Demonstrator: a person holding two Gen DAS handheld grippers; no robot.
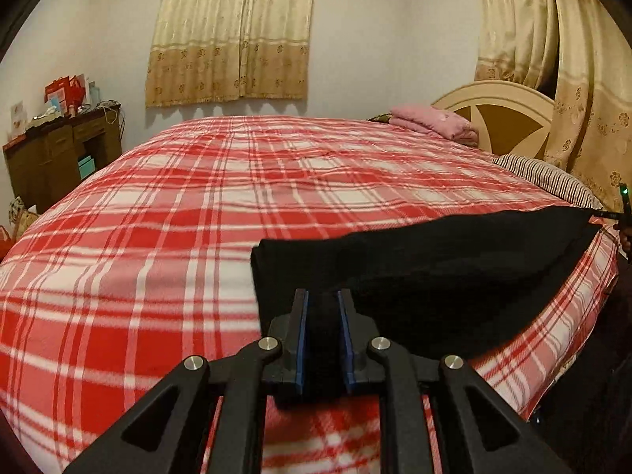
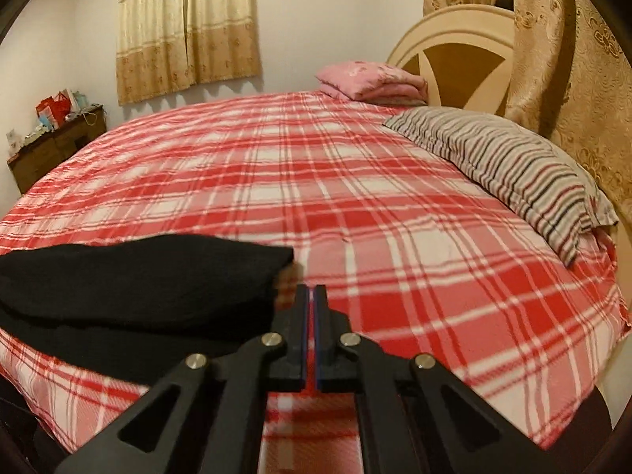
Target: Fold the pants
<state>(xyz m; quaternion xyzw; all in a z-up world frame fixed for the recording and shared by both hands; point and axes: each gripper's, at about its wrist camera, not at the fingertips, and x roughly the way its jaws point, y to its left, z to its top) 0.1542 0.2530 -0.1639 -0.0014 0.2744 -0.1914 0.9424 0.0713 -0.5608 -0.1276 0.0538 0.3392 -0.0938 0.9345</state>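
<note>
A home bedroom; plaid-covered bed [image 2: 355,197], striped pillow [image 2: 513,170], headboard [image 2: 454,35], curtains [image 1: 233,31], cluttered dresser [image 1: 59,150].

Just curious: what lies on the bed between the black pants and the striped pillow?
Only bare red plaid bedspread lies between the black pants and the striped pillow; the right wrist view shows it.

Two claw-mounted views angled down, close over one shared plaid bed [image 1: 158,237].

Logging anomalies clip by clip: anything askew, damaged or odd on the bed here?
Nothing stands out. The black pants lie at the bed's near edge on the plaid blanket, with the left tool clamped on a fold.
</note>
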